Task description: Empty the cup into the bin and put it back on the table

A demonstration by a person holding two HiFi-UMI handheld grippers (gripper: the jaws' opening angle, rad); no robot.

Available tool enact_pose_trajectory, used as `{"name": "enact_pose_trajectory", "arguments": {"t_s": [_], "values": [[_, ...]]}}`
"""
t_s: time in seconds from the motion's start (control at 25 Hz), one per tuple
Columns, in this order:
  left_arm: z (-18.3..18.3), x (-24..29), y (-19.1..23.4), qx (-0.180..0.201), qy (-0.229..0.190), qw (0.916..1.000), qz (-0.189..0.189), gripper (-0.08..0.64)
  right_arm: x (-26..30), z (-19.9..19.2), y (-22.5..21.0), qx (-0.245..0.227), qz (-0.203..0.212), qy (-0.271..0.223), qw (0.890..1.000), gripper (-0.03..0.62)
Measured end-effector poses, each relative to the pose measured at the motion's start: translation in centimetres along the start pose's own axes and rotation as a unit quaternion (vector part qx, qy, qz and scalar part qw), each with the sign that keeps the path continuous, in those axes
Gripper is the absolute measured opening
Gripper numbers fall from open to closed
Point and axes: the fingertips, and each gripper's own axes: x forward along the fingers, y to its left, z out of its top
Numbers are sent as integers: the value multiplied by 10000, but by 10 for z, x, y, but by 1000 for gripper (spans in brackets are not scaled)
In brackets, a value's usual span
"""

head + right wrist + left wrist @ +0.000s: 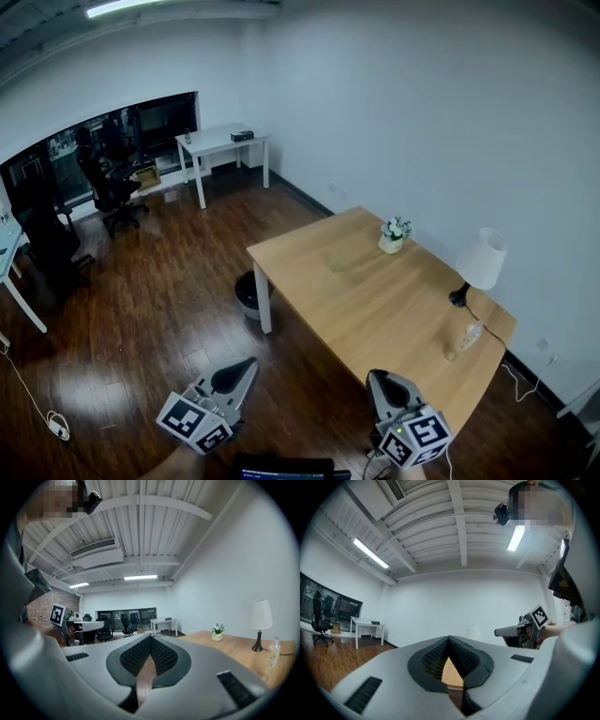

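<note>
Shut and empty, left tongs [249, 363] and right tongs [376, 375] near wooden desk [375, 300] bearing cup [337, 260], flower pot [393, 235], lamp [480, 261], bottle [466, 337], black bin [247, 293] by its leg.

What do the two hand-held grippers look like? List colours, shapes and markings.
The left hand-held gripper and the right hand-held gripper look alike. Each has a light grey shell that tapers to a pointed tip, with black ribbed pads lining the inner faces. Dark slotted insets sit on the shell. At the back of each is a cube with black-and-white square markers.
</note>
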Motion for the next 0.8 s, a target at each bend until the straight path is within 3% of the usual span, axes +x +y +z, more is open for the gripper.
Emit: {"name": "enact_pose_trajectory", "arguments": {"t_s": [0.8], "values": [[-11,58,117,-142,-84,9998,-129,-8,118,15,-14,48,-215,-18,9998,0]]}}
